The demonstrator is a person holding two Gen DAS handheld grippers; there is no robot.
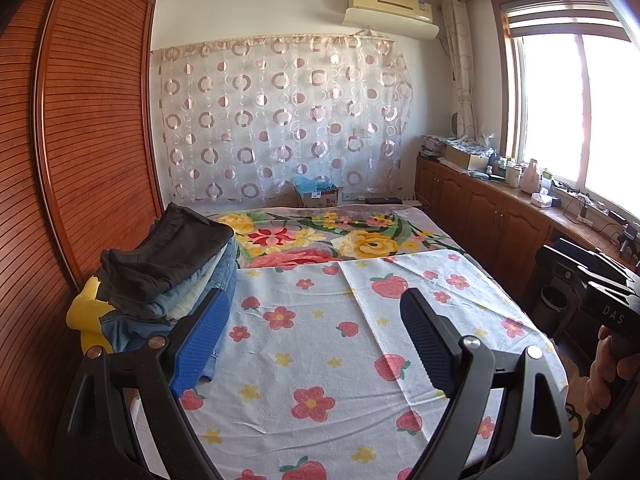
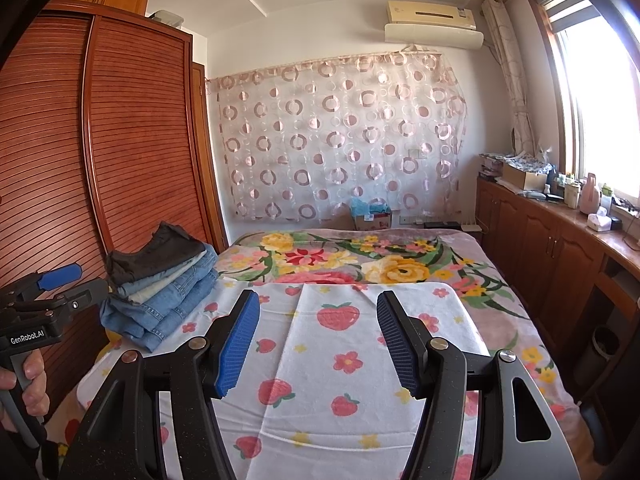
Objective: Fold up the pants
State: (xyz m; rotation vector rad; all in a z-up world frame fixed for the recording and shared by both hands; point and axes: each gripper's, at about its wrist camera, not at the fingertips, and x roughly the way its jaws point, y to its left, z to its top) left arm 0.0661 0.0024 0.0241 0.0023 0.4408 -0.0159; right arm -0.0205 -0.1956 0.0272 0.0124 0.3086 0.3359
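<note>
Left wrist view: the left gripper hovers over a strawberry-print sheet on a bed, its fingers spread wide with nothing between them. A stack of folded pants sits at the left edge of the bed, against a slatted wooden wardrobe. A dark pair lies on top of several blue denim pairs. The stack's long axis runs from near left to far right, away from the camera. It lies left of the fingers, partly behind the blue left pad, though whether they touch cannot be told. At far right, a hand grips the other tool's handle.

Right wrist view: the right gripper also hangs released above the sheet, fingers apart and empty. The same stack lies well to the left of its fingers and farther off, clear of them. The left gripper appears at the left edge, held by a hand.
</note>
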